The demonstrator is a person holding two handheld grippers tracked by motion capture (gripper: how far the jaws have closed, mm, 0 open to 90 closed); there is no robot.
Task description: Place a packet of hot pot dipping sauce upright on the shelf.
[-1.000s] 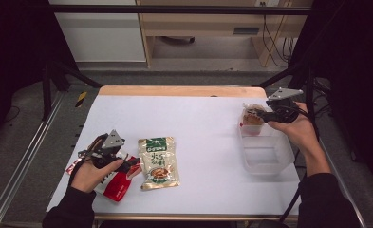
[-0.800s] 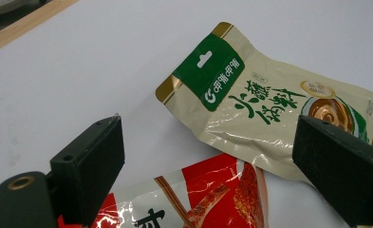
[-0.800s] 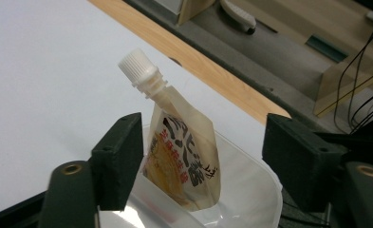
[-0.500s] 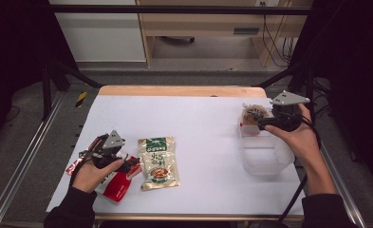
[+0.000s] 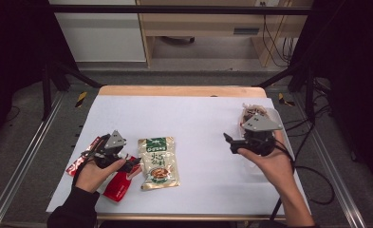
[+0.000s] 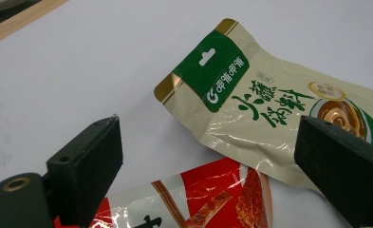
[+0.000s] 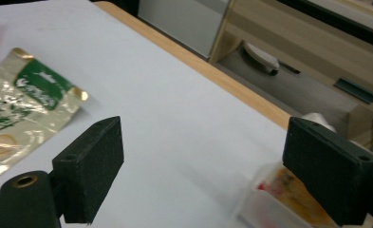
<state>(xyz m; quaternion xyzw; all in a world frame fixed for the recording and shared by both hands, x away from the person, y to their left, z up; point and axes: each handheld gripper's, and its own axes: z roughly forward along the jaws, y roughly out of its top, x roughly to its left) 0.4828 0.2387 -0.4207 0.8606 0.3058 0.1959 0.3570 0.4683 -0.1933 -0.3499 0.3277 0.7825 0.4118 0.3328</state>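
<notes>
The work looks like packing snack packets into the clear tub (image 5: 269,142) at the right side of the table (image 5: 198,114); one brown packet (image 5: 253,111) already sits at the tub's far end, so this seems to be the stretch between a drop and the next pick.

The right gripper (image 5: 228,141) hangs over the white table top just left of the tub, pointing left toward the middle; its jaws have just been opening and now stand wide, with nothing between them.

The left gripper (image 5: 135,162) rests low at the near left, jaws wide, straddling the edge of the red packet (image 5: 120,185) without pressing on it; in the left gripper view the red packet (image 6: 208,199) lies between the jaws, and the green-and-cream pouch (image 6: 269,114) lies just beyond, its near edge over the red one.

Next, I judge, the right gripper must cross the open stretch to the pouch (image 5: 159,162), come down flat and pinch a free edge; the header end looks easiest.

A second red packet (image 5: 82,156) lies at the left edge; the left hand and its gripper crowd the pouch's left side, and the overlap may drag the red packet along.
</notes>
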